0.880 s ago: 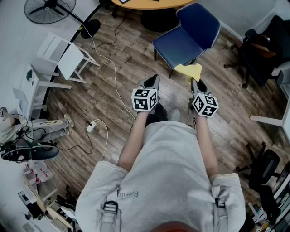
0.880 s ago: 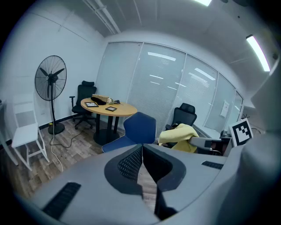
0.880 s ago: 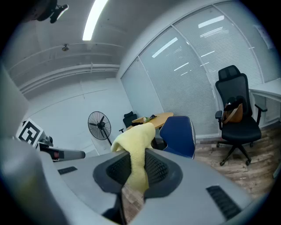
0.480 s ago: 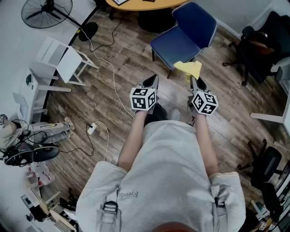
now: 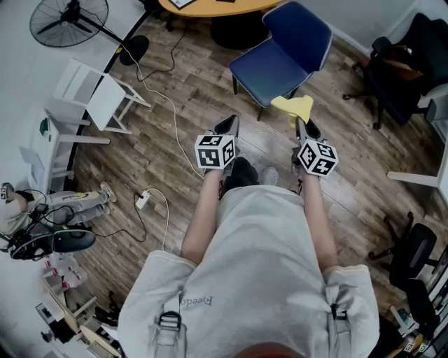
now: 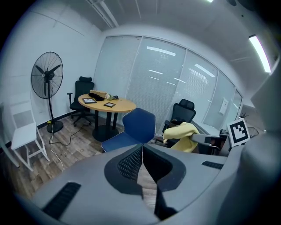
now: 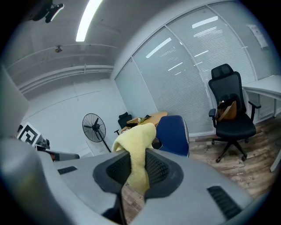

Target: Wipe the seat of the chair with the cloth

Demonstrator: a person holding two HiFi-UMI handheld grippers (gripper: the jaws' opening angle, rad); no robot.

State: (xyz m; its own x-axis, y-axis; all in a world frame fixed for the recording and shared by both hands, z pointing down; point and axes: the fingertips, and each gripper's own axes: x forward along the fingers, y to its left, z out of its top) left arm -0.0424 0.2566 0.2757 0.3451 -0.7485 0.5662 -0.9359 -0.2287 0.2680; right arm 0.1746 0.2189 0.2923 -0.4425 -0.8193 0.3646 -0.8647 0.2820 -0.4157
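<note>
A blue chair (image 5: 280, 59) stands on the wood floor ahead of me, its seat (image 5: 263, 71) bare; it also shows in the left gripper view as the blue chair (image 6: 131, 129) and in the right gripper view as the blue chair (image 7: 172, 130). My right gripper (image 5: 299, 124) is shut on a yellow cloth (image 5: 295, 107), held just short of the seat's near right corner. The cloth (image 7: 136, 154) sticks up from between the jaws. My left gripper (image 5: 227, 126) is shut with nothing in it, over the floor short of the chair.
A round wooden table (image 5: 210, 5) stands behind the chair. A standing fan (image 5: 68, 18) and a white folding chair (image 5: 94, 94) are at the left, with a cable (image 5: 171, 105) across the floor. Black office chairs (image 5: 399, 66) stand at the right.
Both grippers have stayed about where they were. The left one has drifted slightly left. The chair sits a little nearer the top of the view.
</note>
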